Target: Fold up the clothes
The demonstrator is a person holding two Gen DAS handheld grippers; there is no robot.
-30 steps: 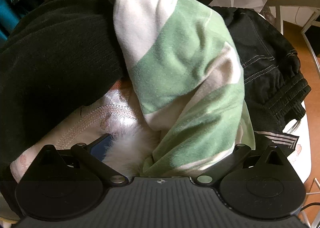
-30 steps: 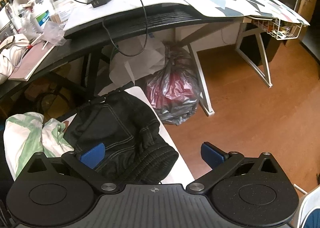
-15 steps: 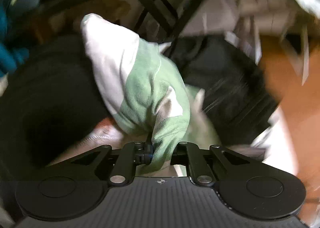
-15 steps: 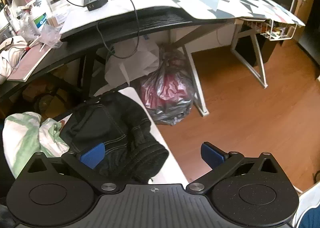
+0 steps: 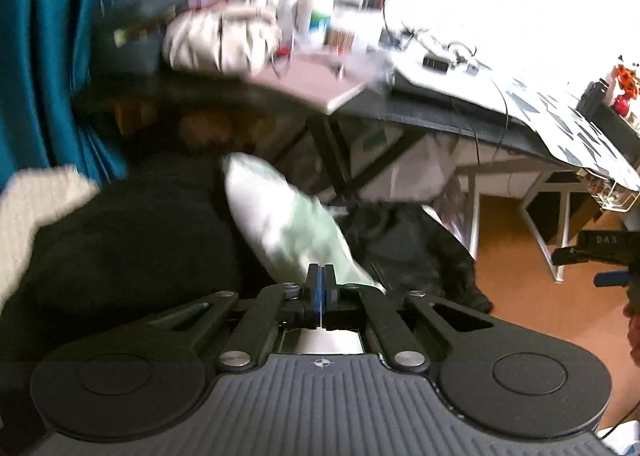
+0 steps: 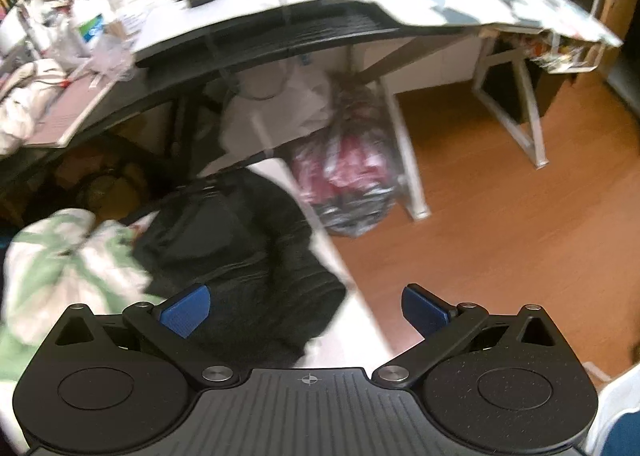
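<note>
pile: clothes heaped on a low white surface (image 6: pixel 362 312) beside the desk (image 6: pixel 280 32) — black garment (image 6: pixel 240 240) on the right part of the heap, green-and-white garment (image 5: pixel 292 232) to its left, more dark fabric further left.
green-and-white garment: soft, light, floppy by the look of it — it drapes and bunches, no stiffness. Judgement: it will sag from any single pinch point, so a hem or corner is a better hold than mid-panel; a second hold is needed to spread it flat.
black garment: looks heavier and thicker, with stitched seams and a ribbed edge. Judgement: more drag when pulled, and likely to cling to neighbours in the heap.
left gripper (image 5: pixel 320 288): jaws pressed fully together; the pale garment sits just beyond and around the tips. Blue pads meet with no cloth visible between them, so whether a thin fold is caught I cannot tell.
right gripper (image 6: pixel 306 308): jaws spread wide, nothing between them, hanging above the black garment and the white edge.
left view only: blue curtain (image 5: pixel 48 56), cream knit (image 5: pixel 36 212) at far left, the closed tips, the other gripper at far right.
right view only: full outline of the black garment, bagged clutter (image 6: pixel 352 184) under the desk, bare wood floor (image 6: pixel 520 216), and the green garment lying as a crumpled lump.
</note>
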